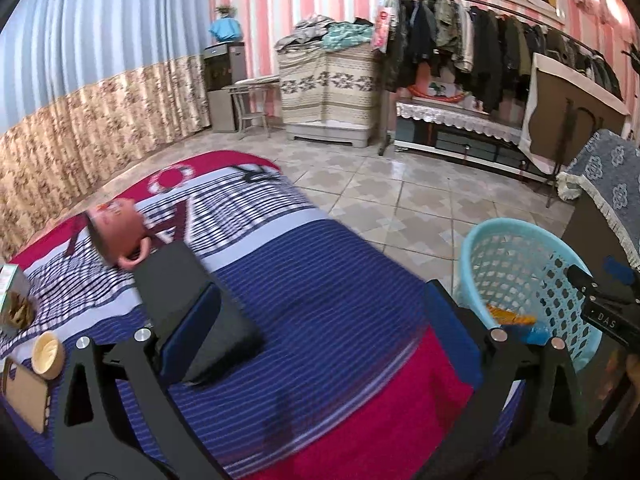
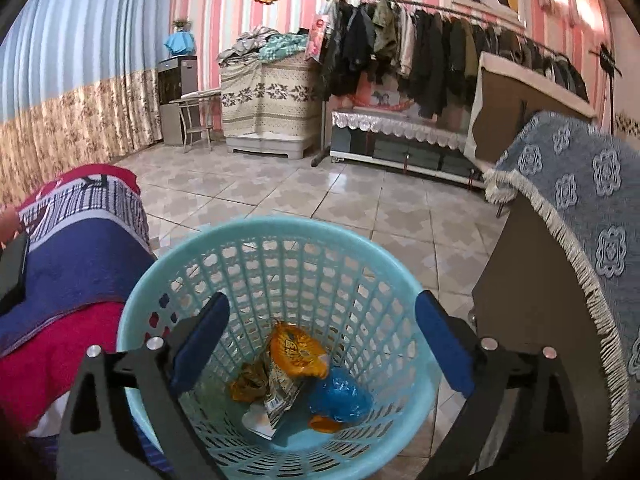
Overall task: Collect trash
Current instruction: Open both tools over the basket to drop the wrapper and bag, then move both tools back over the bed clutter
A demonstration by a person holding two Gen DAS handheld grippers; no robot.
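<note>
Right gripper (image 2: 320, 344), fingers wide, reveals basket (image 2: 224, 248) wrappers (image 2: 296, 354); left gripper (image 1: 320, 320) likewise empty.

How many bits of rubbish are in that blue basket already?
4 that I can tell in the basket: orange wrapper, crumpled brown wrapper, printed packet, blue bag. More may lie underneath.

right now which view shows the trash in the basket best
The right wrist view. It looks straight down into the basket, so the orange wrapper, blue bag and other scraps lie in plain sight. The left wrist view sees the basket from the side, with only slivers of orange and blue showing.
</note>
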